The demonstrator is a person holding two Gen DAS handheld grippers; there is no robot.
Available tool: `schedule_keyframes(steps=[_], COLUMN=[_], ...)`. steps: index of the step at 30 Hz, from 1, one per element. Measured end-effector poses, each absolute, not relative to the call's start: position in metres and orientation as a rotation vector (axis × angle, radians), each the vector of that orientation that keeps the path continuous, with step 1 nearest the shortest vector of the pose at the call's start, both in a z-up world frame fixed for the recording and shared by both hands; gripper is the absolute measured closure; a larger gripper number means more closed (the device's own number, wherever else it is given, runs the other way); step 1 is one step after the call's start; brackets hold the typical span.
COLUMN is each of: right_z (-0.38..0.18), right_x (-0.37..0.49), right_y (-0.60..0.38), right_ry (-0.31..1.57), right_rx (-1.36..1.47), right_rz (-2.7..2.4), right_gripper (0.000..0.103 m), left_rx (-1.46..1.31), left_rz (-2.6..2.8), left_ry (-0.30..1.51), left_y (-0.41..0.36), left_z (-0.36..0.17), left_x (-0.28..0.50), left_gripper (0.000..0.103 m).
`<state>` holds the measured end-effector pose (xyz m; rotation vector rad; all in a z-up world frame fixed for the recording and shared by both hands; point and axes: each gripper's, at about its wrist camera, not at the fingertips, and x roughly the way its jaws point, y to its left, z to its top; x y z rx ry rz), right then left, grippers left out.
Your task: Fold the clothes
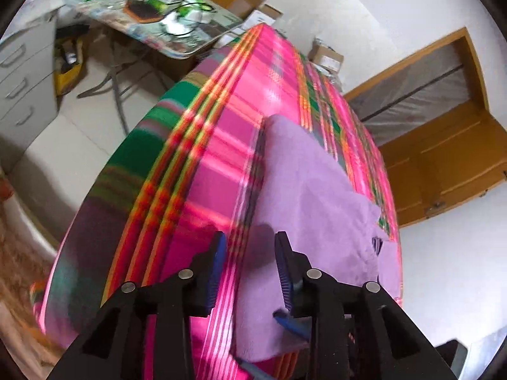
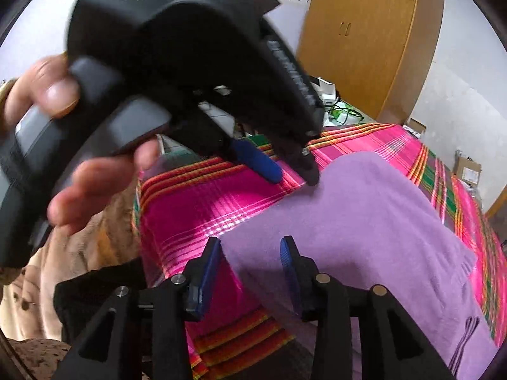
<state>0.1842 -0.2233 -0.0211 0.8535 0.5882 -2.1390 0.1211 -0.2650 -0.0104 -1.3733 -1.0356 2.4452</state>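
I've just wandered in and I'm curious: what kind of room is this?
Probably a bedroom in a home: a bed under a pink plaid sheet with a purple garment on it, a wooden wardrobe, and a cluttered side table.

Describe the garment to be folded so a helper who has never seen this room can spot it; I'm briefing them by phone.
Find the bed, covered in a bright pink plaid sheet with green and orange stripes. Lying flat on it, below both open grippers, is the garment. It is the only plain thing there: soft, fuzzy lilac cloth with no pattern.
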Motion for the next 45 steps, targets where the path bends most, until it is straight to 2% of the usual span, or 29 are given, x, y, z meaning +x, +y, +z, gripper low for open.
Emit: schedule_keyframes(steps=[4, 10, 17, 21, 23, 27, 38, 45], right_z=[-0.022, -0.023, -0.023, -0.022, -0.022, -0.019, 0.029, 0.062], right_x=[0.184, 0.183, 0.177, 0.176, 0.176, 0.177, 0.176, 0.203], right_y=[-0.222, -0.22, -0.213, -0.208, -0.206, -0.2, -0.163, -0.113], right_ry=[0.584, 0.576, 0.54, 0.519, 0.505, 0.481, 0.342, 0.226], right_rx=[0.854, 0.856, 0.867, 0.865, 0.866, 0.862, 0.73, 0.629], right_rz=[-2.151, -2.168, -2.166, -2.162, -2.157, -2.159, -2.248, -2.343], right_gripper=[0.064, 0.066, 0.074, 0.084, 0.088, 0.092, 0.093, 0.093], left_rx=[-1.396, -1.409, -1.438, -1.438, -1.439, -1.43, -1.302, -1.217], left_rz=[2.389, 2.343, 2.305, 2.311, 2.316, 2.311, 2.37, 2.387], left_ry=[-1.087, -0.998, -0.968, -0.954, -0.952, -0.972, -0.9, -0.84], left_y=[-0.271, -0.265, -0.259, -0.257, -0.256, -0.256, -0.227, -0.195], left_z=[-0.018, -0.018, -0.017, -0.017, -0.016, -0.012, 0.049, 0.09], left_x=[0.098, 0.058, 0.022, 0.016, 0.017, 0.017, 0.027, 0.033], left_gripper=[0.068, 0.067, 0.067, 0.067, 0.069, 0.081, 0.082, 0.082])
